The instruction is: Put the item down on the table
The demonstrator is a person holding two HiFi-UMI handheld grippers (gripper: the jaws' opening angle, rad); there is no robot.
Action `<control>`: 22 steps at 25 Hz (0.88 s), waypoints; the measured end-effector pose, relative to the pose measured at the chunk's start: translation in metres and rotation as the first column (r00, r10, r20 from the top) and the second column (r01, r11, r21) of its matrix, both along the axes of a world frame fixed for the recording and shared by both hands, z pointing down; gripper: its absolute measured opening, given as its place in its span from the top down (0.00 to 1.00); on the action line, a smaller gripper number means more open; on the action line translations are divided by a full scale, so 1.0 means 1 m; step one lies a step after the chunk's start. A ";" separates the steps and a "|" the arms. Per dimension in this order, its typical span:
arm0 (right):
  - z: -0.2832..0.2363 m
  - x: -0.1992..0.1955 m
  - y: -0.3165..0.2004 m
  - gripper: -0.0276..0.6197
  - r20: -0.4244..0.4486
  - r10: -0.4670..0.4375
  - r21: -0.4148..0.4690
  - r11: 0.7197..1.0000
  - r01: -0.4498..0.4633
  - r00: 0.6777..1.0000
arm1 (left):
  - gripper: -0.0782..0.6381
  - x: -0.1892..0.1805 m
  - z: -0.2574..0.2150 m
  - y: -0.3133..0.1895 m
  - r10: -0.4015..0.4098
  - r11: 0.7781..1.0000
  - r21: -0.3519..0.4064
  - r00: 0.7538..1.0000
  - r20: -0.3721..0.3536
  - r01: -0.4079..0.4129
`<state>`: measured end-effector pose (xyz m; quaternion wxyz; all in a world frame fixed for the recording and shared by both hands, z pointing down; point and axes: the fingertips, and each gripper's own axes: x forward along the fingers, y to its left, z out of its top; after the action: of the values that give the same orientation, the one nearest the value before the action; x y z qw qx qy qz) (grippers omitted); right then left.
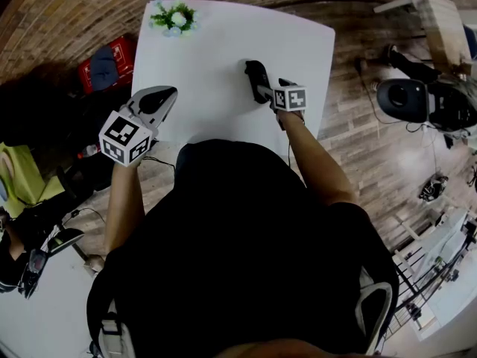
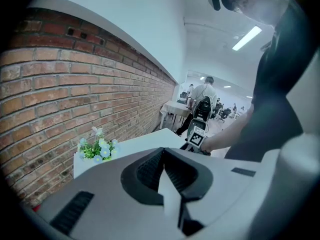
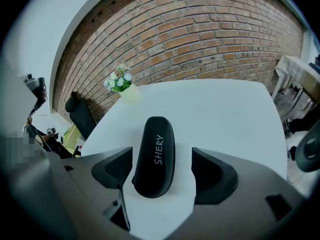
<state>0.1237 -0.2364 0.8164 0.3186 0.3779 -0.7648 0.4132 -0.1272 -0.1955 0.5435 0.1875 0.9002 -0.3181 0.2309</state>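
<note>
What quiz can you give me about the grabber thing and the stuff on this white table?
1. True or false: the right gripper has its fingers squeezed shut on the black case.
2. What stands at the far corner of the table? A flowers; B a mug; C a book.
3. Fill in: the word printed on the black case is ____.

Key: 1 false, the fingers stand apart; 2 A; 3 SHERY.

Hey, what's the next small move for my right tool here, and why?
Probably draw the right tool straight back off the black case: its jaws stand apart, and the case looks to lie flat on the white table, so the put-down seems done.
</note>
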 end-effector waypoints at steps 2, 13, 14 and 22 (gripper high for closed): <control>-0.006 0.004 0.001 0.40 -0.002 -0.005 0.014 1.000 0.005 1.000 | 0.88 0.004 -0.002 0.001 0.005 1.000 0.006 1.000 0.001 -0.005; -0.046 0.026 0.010 0.41 0.013 0.004 0.083 0.996 -0.005 1.000 | 0.88 0.031 -0.012 0.008 0.045 0.998 0.032 0.999 0.002 -0.045; -0.049 0.029 0.011 0.41 0.015 0.008 0.089 0.996 -0.010 1.000 | 0.88 0.034 -0.013 0.008 0.049 0.998 0.037 0.999 0.001 -0.049; -0.065 0.054 0.022 0.47 0.029 0.061 0.119 0.991 -0.064 0.998 | 0.88 0.051 -0.021 0.017 0.076 0.995 0.059 0.997 0.002 -0.076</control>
<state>0.1777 -0.2147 0.7513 0.2724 0.4150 -0.7800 0.3810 -0.0759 -0.1789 0.5223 0.1521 0.9169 -0.2900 0.2282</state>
